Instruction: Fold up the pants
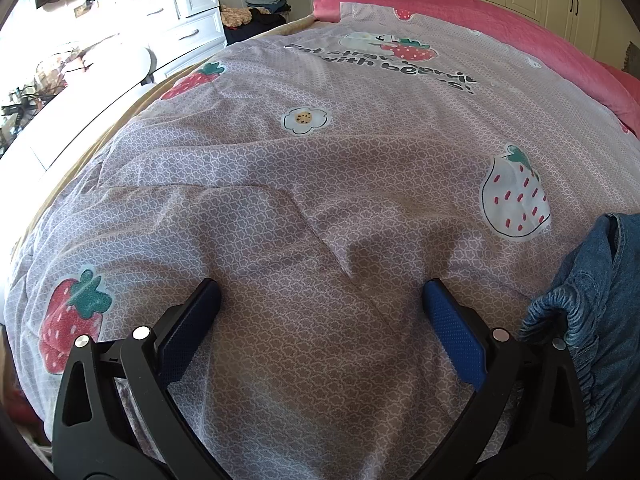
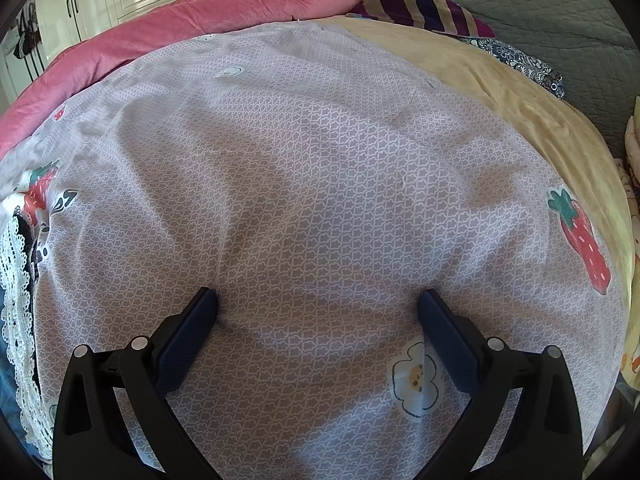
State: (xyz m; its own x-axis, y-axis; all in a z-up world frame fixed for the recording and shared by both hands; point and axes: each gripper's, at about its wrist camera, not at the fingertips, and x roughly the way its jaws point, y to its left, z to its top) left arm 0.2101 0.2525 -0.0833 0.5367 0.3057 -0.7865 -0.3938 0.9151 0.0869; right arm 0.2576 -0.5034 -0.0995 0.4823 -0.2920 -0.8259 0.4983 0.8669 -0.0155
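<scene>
Two black grippers with blue pads, both spread wide, empty: left gripper, right gripper, above lilac strawberry-print quilt covering bed. Blue denim pants with elastic waistband bunched at quilt's right edge in left view, just beside left gripper's right finger. Pink blanket along far edge. White lace-trimmed fabric at left edge in right view. Tan sheet beyond quilt.
</scene>
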